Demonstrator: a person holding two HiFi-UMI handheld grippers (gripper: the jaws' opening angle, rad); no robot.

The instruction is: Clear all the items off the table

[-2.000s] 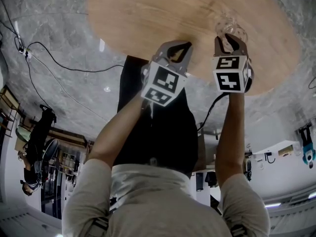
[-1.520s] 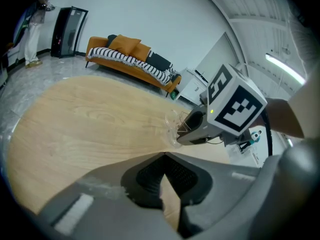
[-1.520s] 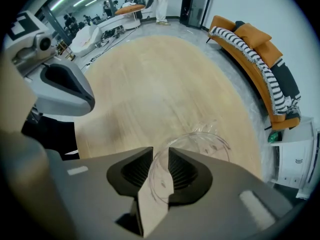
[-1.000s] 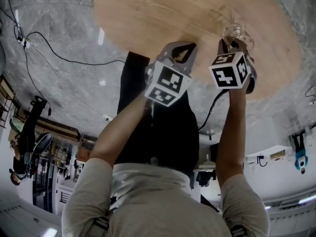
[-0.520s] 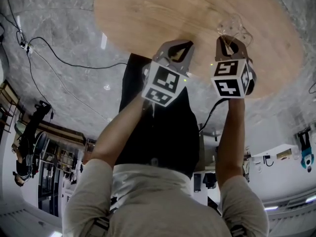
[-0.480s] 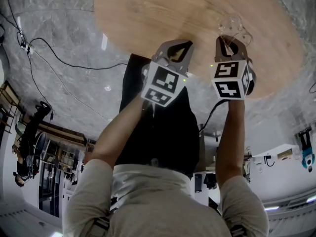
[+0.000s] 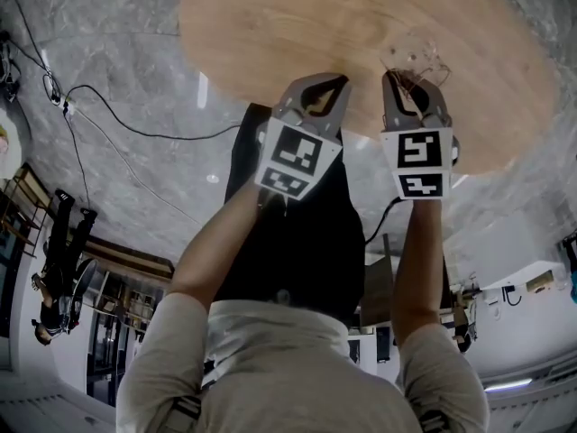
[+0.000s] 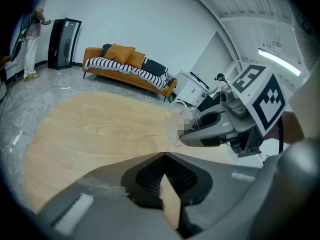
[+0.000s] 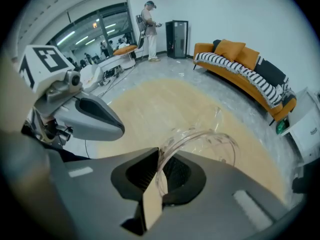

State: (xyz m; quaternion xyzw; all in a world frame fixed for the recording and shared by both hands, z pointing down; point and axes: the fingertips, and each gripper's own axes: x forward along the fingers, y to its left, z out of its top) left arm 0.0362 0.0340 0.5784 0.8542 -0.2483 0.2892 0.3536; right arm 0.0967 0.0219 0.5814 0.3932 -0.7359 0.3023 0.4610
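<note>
A round wooden table (image 7: 297, 25) stands on grey marble floor (image 7: 108, 43). Both forearms reach forward side by side. The right hand-held gripper (image 7: 410, 81) is clenched on the rim of a clear plastic cup (image 9: 206, 140) over the table's near edge. The left hand-held gripper (image 7: 317, 86) is closed, with nothing in it.

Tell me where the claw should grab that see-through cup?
Pinch the thin rim wall, one jaw inside and one outside, coming from the person's side. The clear cup is wide-mouthed and looks too broad to straddle; the right claw holds it just so.
</note>
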